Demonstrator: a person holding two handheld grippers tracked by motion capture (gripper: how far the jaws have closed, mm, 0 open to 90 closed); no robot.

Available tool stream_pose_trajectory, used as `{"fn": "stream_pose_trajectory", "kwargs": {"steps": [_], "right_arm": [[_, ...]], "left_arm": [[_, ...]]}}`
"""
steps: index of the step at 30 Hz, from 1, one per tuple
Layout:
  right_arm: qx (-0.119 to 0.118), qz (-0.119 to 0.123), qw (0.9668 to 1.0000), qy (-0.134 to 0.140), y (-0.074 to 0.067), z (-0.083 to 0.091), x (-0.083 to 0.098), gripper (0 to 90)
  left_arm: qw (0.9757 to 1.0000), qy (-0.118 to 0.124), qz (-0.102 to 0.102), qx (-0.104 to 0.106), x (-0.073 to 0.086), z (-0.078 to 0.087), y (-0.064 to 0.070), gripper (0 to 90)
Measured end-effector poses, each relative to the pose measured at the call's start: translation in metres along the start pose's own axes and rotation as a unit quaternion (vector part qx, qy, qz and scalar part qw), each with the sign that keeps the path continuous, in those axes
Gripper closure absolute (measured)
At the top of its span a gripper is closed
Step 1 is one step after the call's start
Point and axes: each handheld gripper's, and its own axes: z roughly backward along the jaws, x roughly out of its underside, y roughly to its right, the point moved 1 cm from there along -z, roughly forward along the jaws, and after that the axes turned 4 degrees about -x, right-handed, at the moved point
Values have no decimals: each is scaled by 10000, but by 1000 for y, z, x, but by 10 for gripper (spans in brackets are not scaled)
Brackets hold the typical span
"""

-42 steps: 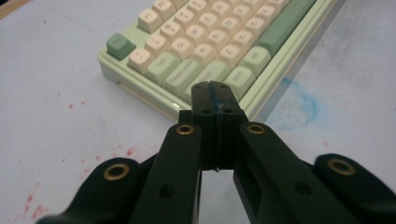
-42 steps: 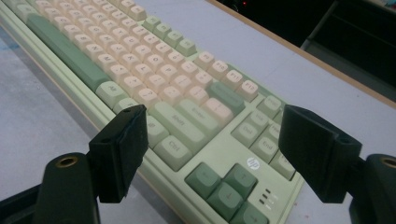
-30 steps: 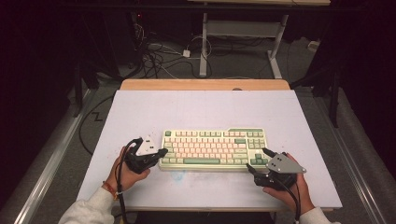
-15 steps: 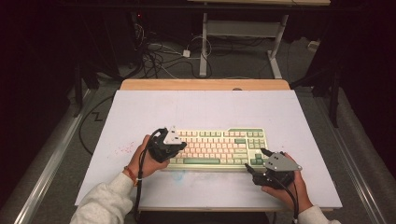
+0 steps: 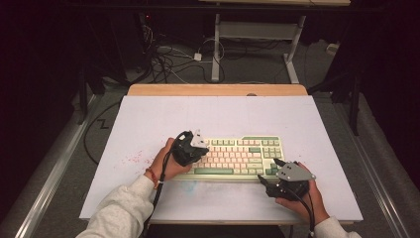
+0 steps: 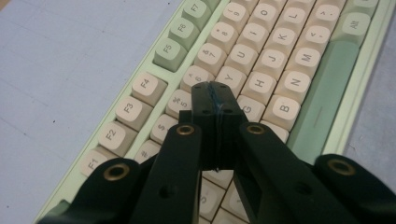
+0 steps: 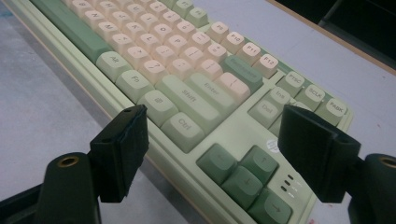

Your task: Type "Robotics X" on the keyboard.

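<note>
A pale green keyboard [image 5: 241, 156] with cream and green keys lies at the front middle of the white table top [image 5: 218, 119]. My left gripper [image 5: 202, 148] is shut with nothing between its jaws. In the left gripper view, my left gripper [image 6: 213, 91] has its tip just above the keyboard [image 6: 275, 70], near the 5, 6, T and G keys. My right gripper [image 5: 268, 171] stands open at the keyboard's near right corner. In the right gripper view, my right gripper [image 7: 215, 128] has its jaws on either side of the Ctrl and arrow keys of the keyboard [image 7: 154, 60], apart from it.
A wooden strip [image 5: 218, 89] runs along the table's far edge. Small red specks [image 5: 133, 158] mark the sheet left of the keyboard. Cables [image 5: 168, 59] and a desk frame [image 5: 257, 34] lie on the dark floor beyond the table.
My left gripper has moved right, from beside the keyboard's left end to over its left keys. The right gripper has stayed where it was, still open.
</note>
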Motion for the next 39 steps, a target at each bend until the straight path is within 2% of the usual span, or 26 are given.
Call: {"fn": "stream_pose_trajectory", "kwargs": {"steps": [9,17,18,21,23,31,36,39], "right_arm": [[22,-6,10000,-6,-1,2,0,250],[1,39,10000,-42,-1,2,1,251],[0,40,10000,-55,-1,1,1,251],[7,29,9999,-114,-1,0,2,251],[7,21,9999,-99,0,1,2,252],[32,-7,10000,-80,1,2,2,253],[65,-18,10000,-44,0,5,2,253],[62,11,10000,-41,-1,6,1,253]], "left_arm": [[10000,-67,-52,17,-8,-12,2,877],[9998,-156,-60,51,-9,-18,1,877],[9997,-234,-103,57,-9,-20,2,877],[9995,-270,-174,-26,-11,-19,4,876],[9996,-220,-199,-44,-12,-17,4,869],[9999,13,-1,-139,-11,-7,-3,846],[9995,166,136,-211,-9,0,-4,796],[9991,259,117,-310,-8,5,-4,748]]}}
